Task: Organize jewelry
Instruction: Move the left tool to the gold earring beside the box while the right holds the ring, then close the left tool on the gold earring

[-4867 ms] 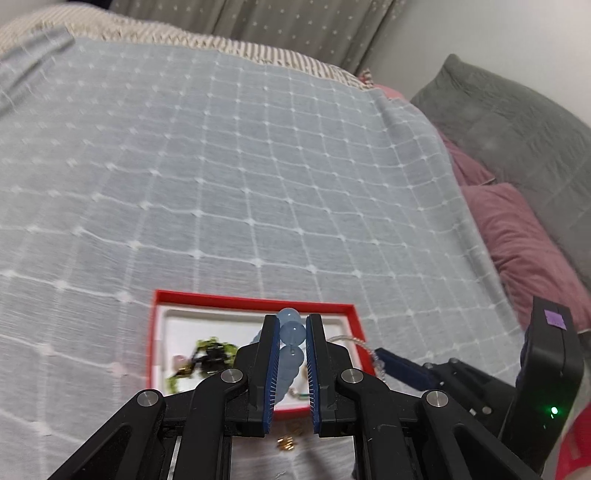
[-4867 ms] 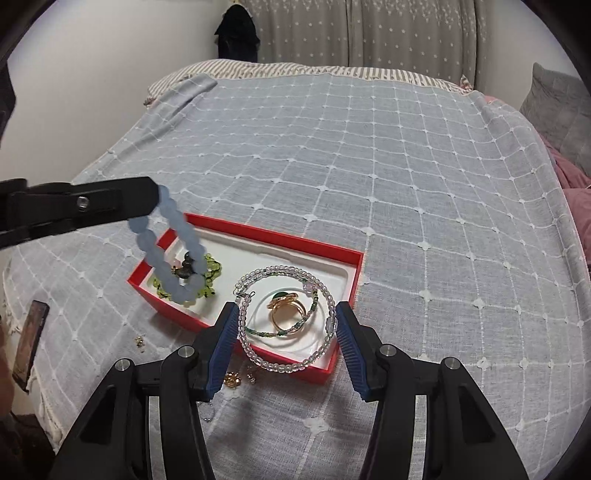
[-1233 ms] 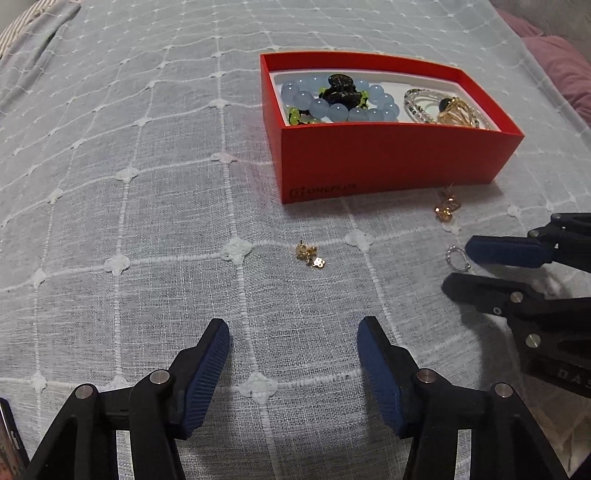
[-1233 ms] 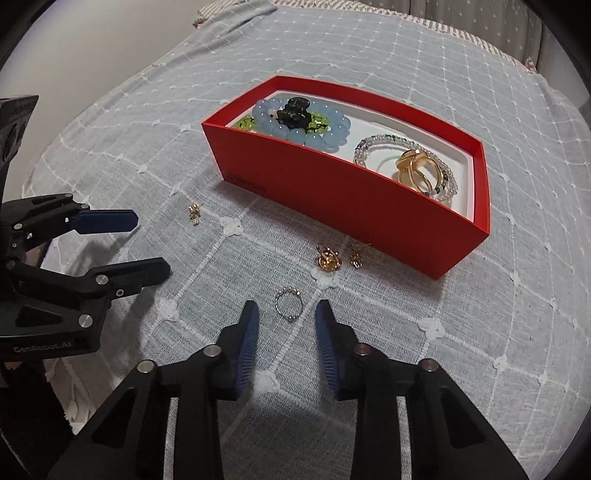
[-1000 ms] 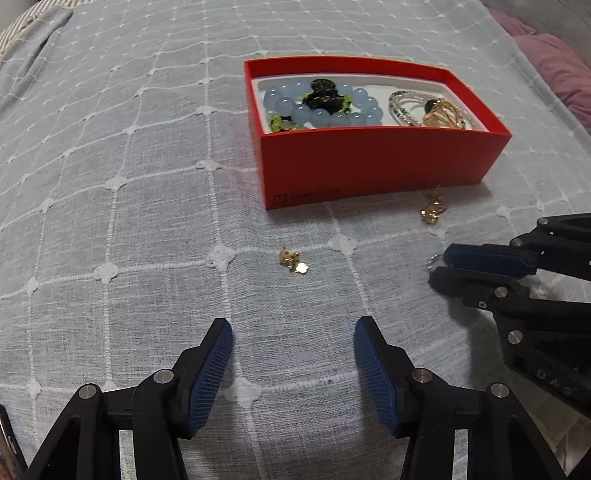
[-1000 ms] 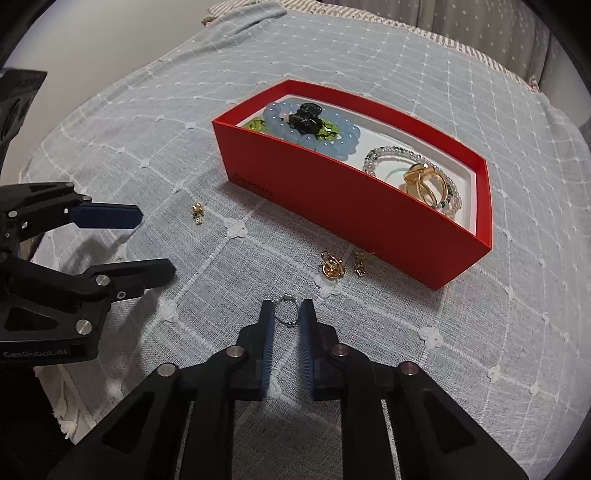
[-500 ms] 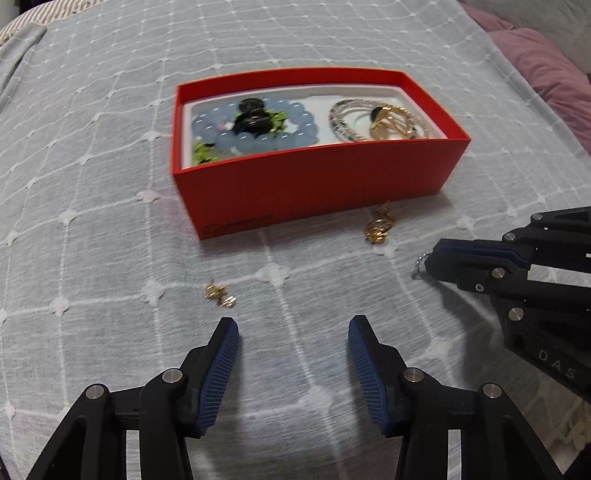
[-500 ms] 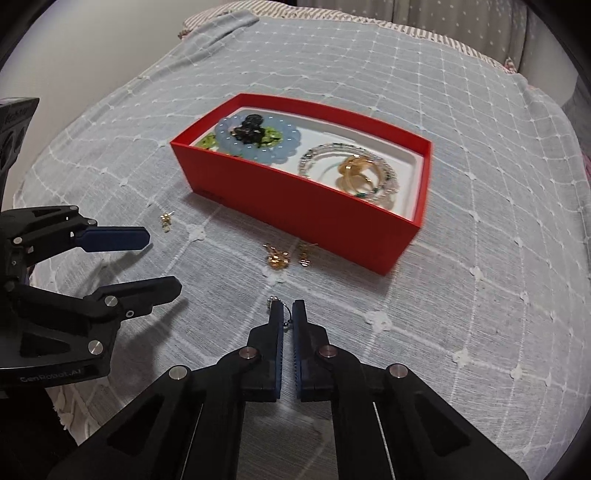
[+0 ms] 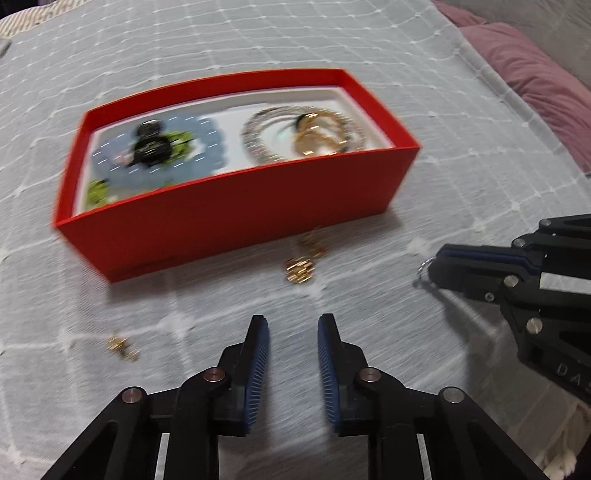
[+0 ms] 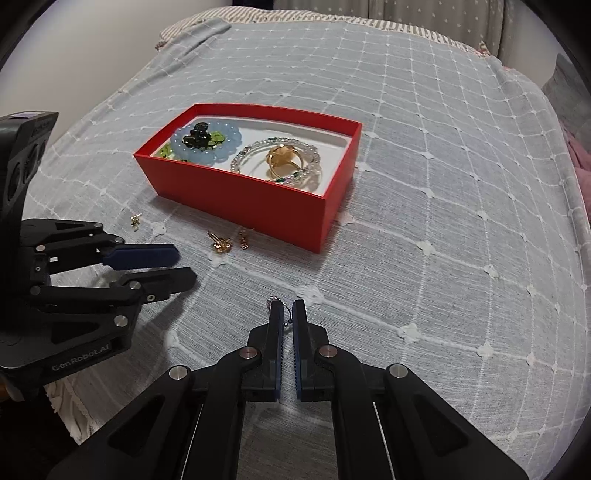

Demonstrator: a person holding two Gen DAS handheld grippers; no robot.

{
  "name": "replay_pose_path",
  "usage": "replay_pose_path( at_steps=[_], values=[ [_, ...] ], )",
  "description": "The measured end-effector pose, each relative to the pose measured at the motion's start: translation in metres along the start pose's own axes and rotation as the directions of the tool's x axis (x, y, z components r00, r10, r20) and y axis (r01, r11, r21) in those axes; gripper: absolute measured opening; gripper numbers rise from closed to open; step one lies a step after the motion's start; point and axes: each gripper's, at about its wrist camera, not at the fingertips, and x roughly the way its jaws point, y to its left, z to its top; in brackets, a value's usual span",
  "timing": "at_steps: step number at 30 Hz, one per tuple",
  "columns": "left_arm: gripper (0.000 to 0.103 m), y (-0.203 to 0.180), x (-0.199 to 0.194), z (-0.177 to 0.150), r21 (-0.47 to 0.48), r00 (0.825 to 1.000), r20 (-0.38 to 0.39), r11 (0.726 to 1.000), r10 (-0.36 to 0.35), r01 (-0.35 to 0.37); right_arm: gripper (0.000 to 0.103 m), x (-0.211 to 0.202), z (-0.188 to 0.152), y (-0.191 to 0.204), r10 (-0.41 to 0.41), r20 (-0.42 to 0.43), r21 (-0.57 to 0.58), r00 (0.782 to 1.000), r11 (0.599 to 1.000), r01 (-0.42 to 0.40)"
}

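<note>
A red box [image 10: 258,206] [image 9: 236,218] stands on the grey bedspread. It holds a blue bead bracelet [image 10: 207,142], a clear bead bracelet [image 10: 251,153] and a gold ring [image 10: 282,157]. My right gripper [image 10: 285,308] is shut on a small silver beaded ring [image 10: 273,301] [image 9: 424,266], lifted off the spread in front of the box. My left gripper [image 9: 293,325] [image 10: 173,264] is open and empty, low over the spread, facing gold earrings [image 9: 301,271] [image 10: 221,243] by the box's front wall. Another small gold earring [image 9: 122,347] [image 10: 136,220] lies to the left.
A second small earring [image 10: 243,238] lies beside the gold ones. Pink pillows [image 9: 532,81] lie at the right of the bed. The bed's edge [image 10: 74,406] runs close below both grippers. A curtain [image 10: 406,14] hangs behind the bed.
My left gripper has swung right toward the gold earrings and narrowed its opening. My right gripper has closed on the silver ring and raised it off the spread.
</note>
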Motion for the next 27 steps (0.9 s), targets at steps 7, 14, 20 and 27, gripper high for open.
replay_pose_path(
  at_steps=[7, 14, 20, 27],
  values=[
    [0.021, -0.008, 0.012, 0.010, -0.017, 1.000, 0.023, 1.000, 0.017, -0.017, 0.004, -0.006, -0.005, -0.007, 0.001, 0.003, 0.008, 1.000, 1.000, -0.001],
    [0.020, -0.011, 0.019, 0.018, -0.021, 0.998, 0.042, 0.999, 0.046, -0.045, 0.004, -0.008, -0.007, -0.012, 0.003, 0.004, 0.015, 1.000, 1.000, -0.004],
    [0.004, -0.014, 0.019, 0.018, -0.005, 0.996, 0.048, 0.997, 0.076, -0.076, 0.004, -0.008, -0.007, -0.012, 0.004, 0.002, 0.018, 1.000, 1.000, -0.004],
    [0.001, -0.008, 0.015, 0.017, -0.017, 0.995, 0.037, 0.996, 0.088, -0.087, 0.004, -0.009, -0.004, -0.011, 0.011, 0.008, 0.024, 1.000, 1.000, -0.012]
  ],
)
